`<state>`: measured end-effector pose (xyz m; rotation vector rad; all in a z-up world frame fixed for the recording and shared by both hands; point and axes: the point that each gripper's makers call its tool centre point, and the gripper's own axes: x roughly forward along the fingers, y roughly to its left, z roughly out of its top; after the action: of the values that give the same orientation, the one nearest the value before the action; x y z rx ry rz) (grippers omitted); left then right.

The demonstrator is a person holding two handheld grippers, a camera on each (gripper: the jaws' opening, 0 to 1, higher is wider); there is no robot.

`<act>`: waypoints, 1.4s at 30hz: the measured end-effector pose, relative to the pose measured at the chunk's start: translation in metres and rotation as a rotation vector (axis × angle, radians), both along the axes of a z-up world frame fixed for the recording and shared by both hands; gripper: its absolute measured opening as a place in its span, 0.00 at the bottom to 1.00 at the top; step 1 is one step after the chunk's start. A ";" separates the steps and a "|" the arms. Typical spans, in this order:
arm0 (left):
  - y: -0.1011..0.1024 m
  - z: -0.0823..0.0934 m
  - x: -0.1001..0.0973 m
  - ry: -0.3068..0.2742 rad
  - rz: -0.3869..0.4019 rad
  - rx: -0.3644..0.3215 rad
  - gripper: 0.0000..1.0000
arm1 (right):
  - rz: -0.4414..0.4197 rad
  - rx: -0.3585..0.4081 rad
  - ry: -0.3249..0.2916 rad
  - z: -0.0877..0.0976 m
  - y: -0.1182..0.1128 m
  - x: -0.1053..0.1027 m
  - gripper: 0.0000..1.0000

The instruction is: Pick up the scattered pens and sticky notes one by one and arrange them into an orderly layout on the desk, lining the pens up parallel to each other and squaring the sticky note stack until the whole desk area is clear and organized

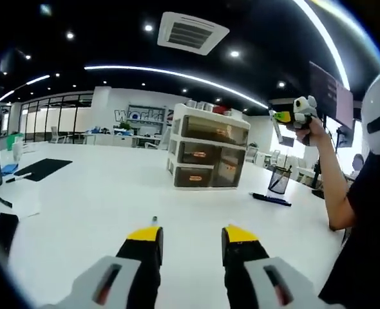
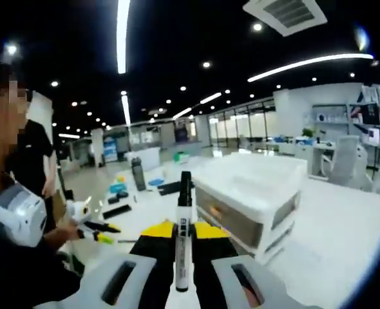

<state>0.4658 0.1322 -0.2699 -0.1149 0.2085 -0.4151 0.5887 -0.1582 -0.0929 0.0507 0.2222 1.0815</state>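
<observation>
The right gripper (image 2: 183,239) is clamped on a light, stiff marker (image 2: 183,232) standing upright between its jaws, likely slippery and best pinched mid-barrel, while the left gripper (image 1: 191,235) gapes empty, another pen (image 1: 271,199) lying well ahead to its right.

light: bright, from ceiling strip lights (image 1: 177,74) and downlights | bench (image 1: 100,193): white, glary, soft shadows | edges: heavy fisheye bending | blur: right gripper view soft; left gripper view sharper
</observation>
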 end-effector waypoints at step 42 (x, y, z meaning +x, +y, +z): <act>-0.077 0.026 0.053 0.009 -0.195 0.017 0.37 | -0.457 0.023 0.346 -0.124 -0.178 0.064 0.07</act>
<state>0.5189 0.0548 -0.2435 -0.0804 0.2333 -0.6070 0.6523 -0.3363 -0.2170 0.2970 0.4845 0.6133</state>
